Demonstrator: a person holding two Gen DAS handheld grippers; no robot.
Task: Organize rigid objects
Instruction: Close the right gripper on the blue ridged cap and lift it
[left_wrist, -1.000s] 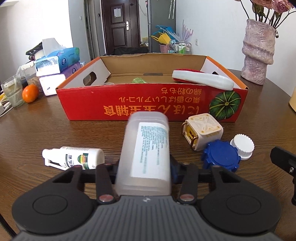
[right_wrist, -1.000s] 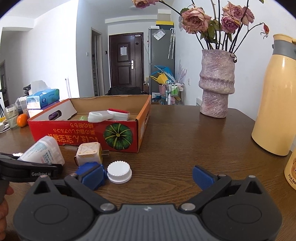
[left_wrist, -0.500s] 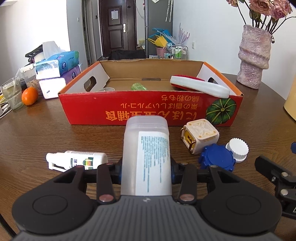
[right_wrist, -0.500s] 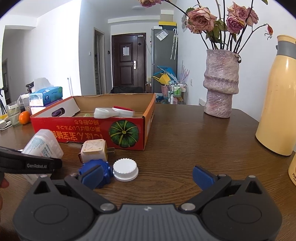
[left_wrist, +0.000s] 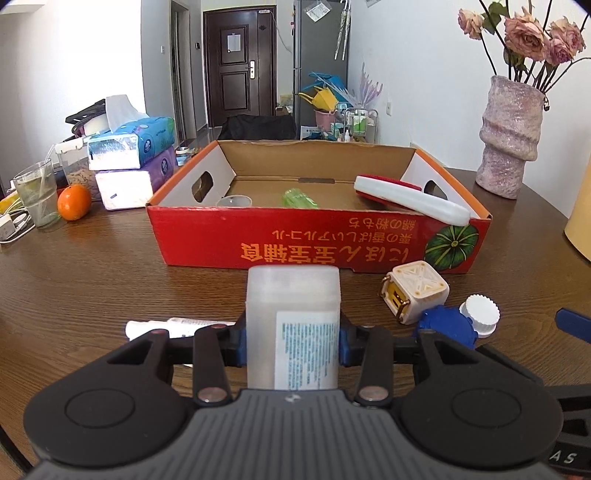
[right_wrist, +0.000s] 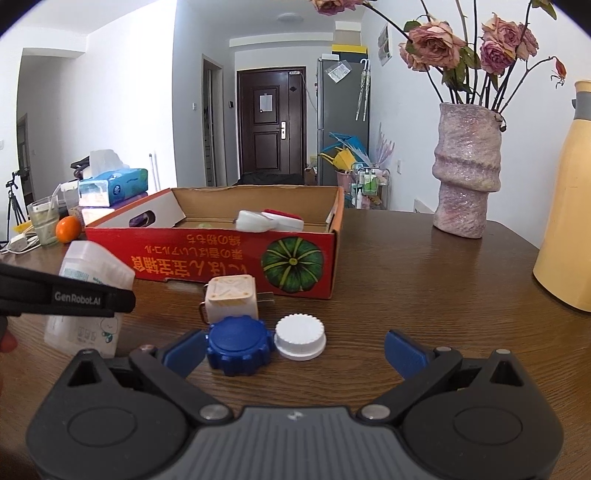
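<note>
Brown wooden table carries the work: the left gripper clamps a frosted white plastic bottle, and the right gripper is wide open and empty around the blue ribbed cap and white ribbed cap. Beyond them the cream cube plug and small white spray bottle also wait, while the red cardboard box already holds a few items, so I judge the task partly done.

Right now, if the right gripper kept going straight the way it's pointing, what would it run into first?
Probably the white cap and the blue cap beside it, both lying on the table between the open right gripper's fingers. Beyond them stands the red box, though depth is hard to judge.
</note>
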